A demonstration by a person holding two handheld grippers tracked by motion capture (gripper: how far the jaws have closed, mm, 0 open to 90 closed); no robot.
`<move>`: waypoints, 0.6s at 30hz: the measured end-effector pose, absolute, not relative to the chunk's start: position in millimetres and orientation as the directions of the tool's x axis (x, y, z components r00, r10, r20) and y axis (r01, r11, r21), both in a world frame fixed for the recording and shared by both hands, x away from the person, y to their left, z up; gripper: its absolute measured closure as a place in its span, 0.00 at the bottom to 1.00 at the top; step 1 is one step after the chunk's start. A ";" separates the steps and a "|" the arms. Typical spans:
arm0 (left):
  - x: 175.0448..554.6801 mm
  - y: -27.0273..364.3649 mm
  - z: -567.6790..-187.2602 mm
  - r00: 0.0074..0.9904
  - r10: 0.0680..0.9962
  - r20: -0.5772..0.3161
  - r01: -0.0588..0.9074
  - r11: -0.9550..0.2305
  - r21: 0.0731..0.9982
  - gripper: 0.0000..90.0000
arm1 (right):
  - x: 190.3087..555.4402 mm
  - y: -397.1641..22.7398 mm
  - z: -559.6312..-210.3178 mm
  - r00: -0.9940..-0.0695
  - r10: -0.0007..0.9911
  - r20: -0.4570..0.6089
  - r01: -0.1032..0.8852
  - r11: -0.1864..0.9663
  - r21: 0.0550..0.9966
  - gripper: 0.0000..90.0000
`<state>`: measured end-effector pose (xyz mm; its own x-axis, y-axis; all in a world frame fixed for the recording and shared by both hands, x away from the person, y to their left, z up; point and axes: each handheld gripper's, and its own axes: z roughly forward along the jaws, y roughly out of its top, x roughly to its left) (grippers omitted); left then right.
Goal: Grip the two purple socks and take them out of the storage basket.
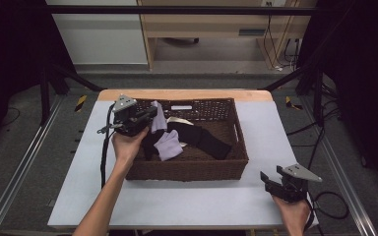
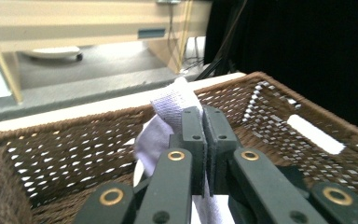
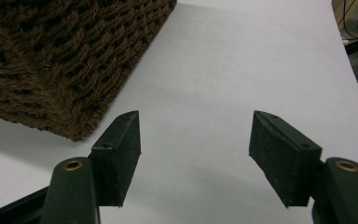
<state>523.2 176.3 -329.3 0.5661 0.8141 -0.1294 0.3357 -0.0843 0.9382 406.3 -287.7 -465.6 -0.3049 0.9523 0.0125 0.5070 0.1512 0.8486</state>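
A brown wicker basket stands on the white table. My left gripper hangs over the basket's left end, shut on a lavender sock whose cuff sticks up past the pads. A second lavender sock lies in the basket beside a long black sock. A pale cream piece lies behind them. My right gripper is held low at the table's front right, open with nothing between its jaws, just right of the basket's corner.
The basket's far wall has a slot handle. Bare white table lies right of and in front of the basket. Beyond the table's far edge are a grey floor and a wooden cabinet; dark frame posts stand at both sides.
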 end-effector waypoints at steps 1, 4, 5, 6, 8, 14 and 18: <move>520.0 177.0 -326.5 0.574 0.809 -0.128 0.326 -0.083 0.942 0.97 | 406.3 -287.7 -465.7 -0.306 0.952 0.011 0.506 0.153 0.849 0.38; 509.9 177.9 -317.4 0.596 0.793 -0.128 0.302 -0.074 0.950 0.97 | 406.0 -287.8 -465.7 -0.305 0.952 0.008 0.506 0.155 0.849 0.38; 505.9 177.9 -314.1 0.603 0.788 -0.122 0.290 -0.074 0.954 0.97 | 405.9 -287.9 -465.6 -0.305 0.952 0.010 0.507 0.154 0.848 0.38; 501.7 177.9 -310.8 0.610 0.783 -0.117 0.277 -0.073 0.958 0.97 | 405.9 -288.1 -465.6 -0.304 0.953 0.009 0.507 0.154 0.848 0.38; 493.1 177.7 -304.0 0.628 0.771 -0.108 0.256 -0.073 0.964 0.97 | 405.8 -288.3 -465.5 -0.304 0.953 0.009 0.506 0.154 0.849 0.38; 467.3 174.9 -287.4 0.678 0.733 -0.058 0.194 -0.102 0.976 0.97 | 405.5 -288.5 -465.4 -0.302 0.953 0.009 0.506 0.152 0.849 0.38; 455.7 174.9 -281.1 0.698 0.714 -0.044 0.175 -0.111 0.978 0.97 | 405.3 -288.8 -465.4 -0.300 0.954 0.008 0.506 0.152 0.849 0.38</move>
